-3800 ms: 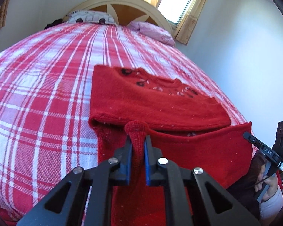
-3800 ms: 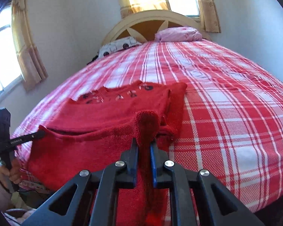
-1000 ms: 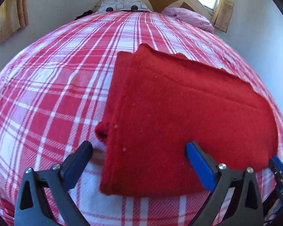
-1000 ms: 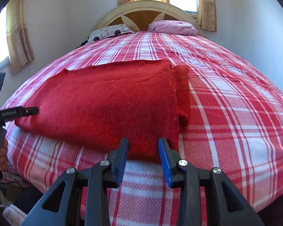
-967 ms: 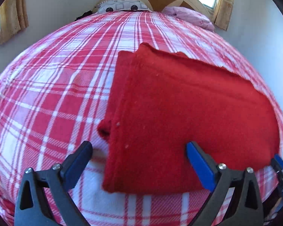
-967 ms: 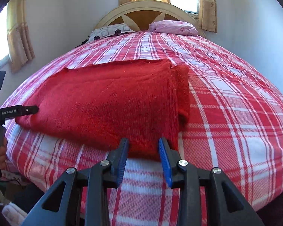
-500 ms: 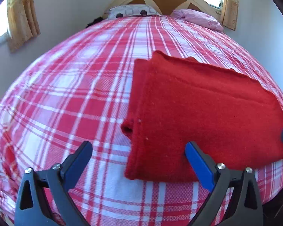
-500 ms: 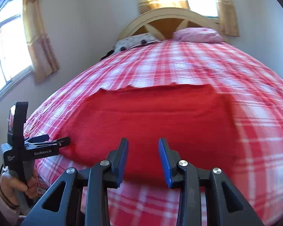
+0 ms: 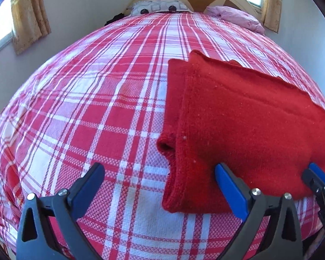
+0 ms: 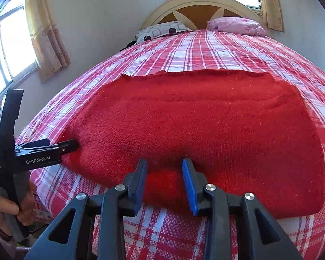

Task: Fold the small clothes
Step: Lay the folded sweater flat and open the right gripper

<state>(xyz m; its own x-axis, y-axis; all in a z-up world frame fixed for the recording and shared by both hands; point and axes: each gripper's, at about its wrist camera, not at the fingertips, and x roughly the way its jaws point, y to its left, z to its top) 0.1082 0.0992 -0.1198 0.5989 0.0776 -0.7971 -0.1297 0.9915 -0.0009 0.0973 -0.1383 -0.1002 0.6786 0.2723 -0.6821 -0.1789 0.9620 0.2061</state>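
A red knitted sweater lies folded flat on the plaid bedspread, a rolled sleeve end poking out at its left side. My left gripper is wide open low over the near left corner of the sweater, one pad over the fabric, the other over the bedspread. In the right wrist view the sweater fills the middle. My right gripper stands partly open at its near edge, with nothing pinched. The left gripper shows there at the sweater's left edge, held by a hand.
The bed runs back to a cream headboard with a patterned pillow and a pink pillow. Curtained windows sit on the left and back walls. The bed's near edge lies just below both grippers.
Both grippers let go of the sweater's hem, now folded over the top. Over the last second the right gripper slid left along the near edge; the left view turned slightly left. Jaw gaps unchanged.
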